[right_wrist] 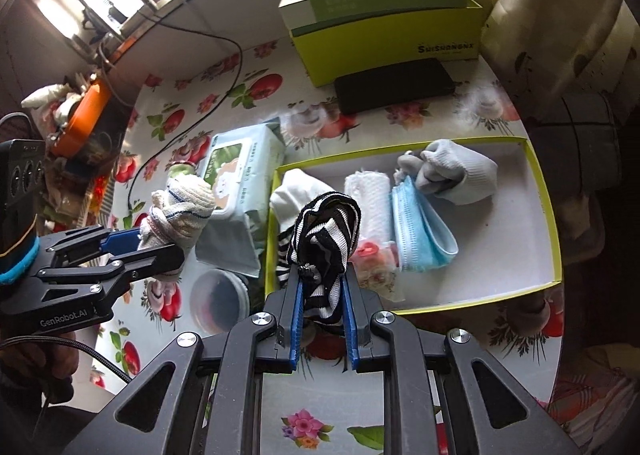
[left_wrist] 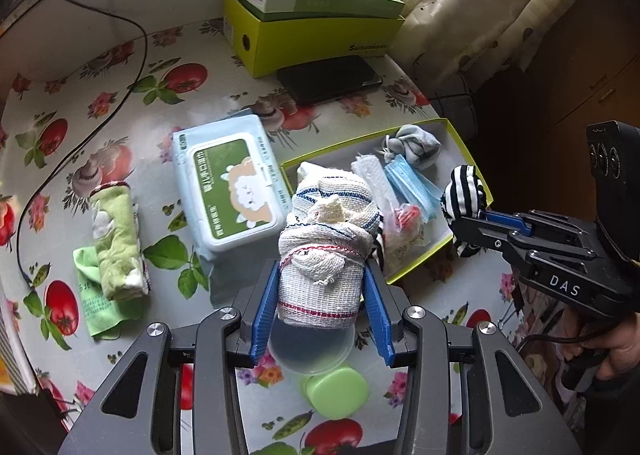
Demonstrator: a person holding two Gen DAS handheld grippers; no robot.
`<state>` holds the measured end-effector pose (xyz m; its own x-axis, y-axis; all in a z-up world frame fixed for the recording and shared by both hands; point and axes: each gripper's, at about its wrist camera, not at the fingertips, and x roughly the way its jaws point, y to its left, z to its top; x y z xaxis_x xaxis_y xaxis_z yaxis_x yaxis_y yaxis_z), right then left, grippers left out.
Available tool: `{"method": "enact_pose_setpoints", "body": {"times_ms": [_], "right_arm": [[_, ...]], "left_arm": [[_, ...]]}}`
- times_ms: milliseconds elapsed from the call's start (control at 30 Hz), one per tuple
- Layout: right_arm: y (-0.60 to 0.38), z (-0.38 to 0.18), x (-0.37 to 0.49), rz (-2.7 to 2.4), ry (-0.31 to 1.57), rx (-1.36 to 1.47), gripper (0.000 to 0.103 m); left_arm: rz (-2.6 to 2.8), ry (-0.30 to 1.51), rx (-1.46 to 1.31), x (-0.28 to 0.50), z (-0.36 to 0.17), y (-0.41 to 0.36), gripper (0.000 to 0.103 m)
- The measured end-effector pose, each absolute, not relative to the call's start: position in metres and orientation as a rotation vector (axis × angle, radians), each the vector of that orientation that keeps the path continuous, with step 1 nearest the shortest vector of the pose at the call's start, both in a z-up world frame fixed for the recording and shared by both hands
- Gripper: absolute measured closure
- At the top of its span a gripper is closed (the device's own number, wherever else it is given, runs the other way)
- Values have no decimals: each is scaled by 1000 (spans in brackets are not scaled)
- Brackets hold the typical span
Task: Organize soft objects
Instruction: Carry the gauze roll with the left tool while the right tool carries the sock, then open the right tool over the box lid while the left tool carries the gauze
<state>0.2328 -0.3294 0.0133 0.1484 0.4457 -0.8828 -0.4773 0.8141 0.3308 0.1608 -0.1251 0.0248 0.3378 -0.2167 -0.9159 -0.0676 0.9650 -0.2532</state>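
My left gripper (left_wrist: 322, 275) is shut on a rolled white woven cloth (left_wrist: 326, 239) with red and blue stripes, held above the table beside the open yellow-rimmed box (left_wrist: 468, 143). In the right wrist view that roll (right_wrist: 180, 211) sits in the left gripper (right_wrist: 160, 243) at the left. My right gripper (right_wrist: 322, 275) is shut on a black-and-white striped sock bundle (right_wrist: 326, 231) over the box's (right_wrist: 544, 215) left end. The box holds a grey glove (right_wrist: 456, 171), blue face masks (right_wrist: 420, 227) and a white roll (right_wrist: 370, 199).
A wet-wipe pack (left_wrist: 230, 191), a rolled green towel (left_wrist: 116, 239) on a green cloth, a clear round lid (left_wrist: 312, 347) and a green case (left_wrist: 336, 391) lie on the floral tablecloth. Stacked green boxes (left_wrist: 316, 19), a black wallet (left_wrist: 328, 77) and a cable (left_wrist: 132, 67) are at the back.
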Motion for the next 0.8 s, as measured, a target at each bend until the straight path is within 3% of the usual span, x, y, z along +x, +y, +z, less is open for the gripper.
{"method": "enact_pose_setpoints", "body": {"times_ms": [400,800], "right_arm": [[-391,-10,279,514,1267,28,86],[-402,-49,340,453,1303,-109,86]], "left_arm": [[-176,1235,-206,193,26,-166,60],[-184,1254,-194,202,20,-175,60]]}}
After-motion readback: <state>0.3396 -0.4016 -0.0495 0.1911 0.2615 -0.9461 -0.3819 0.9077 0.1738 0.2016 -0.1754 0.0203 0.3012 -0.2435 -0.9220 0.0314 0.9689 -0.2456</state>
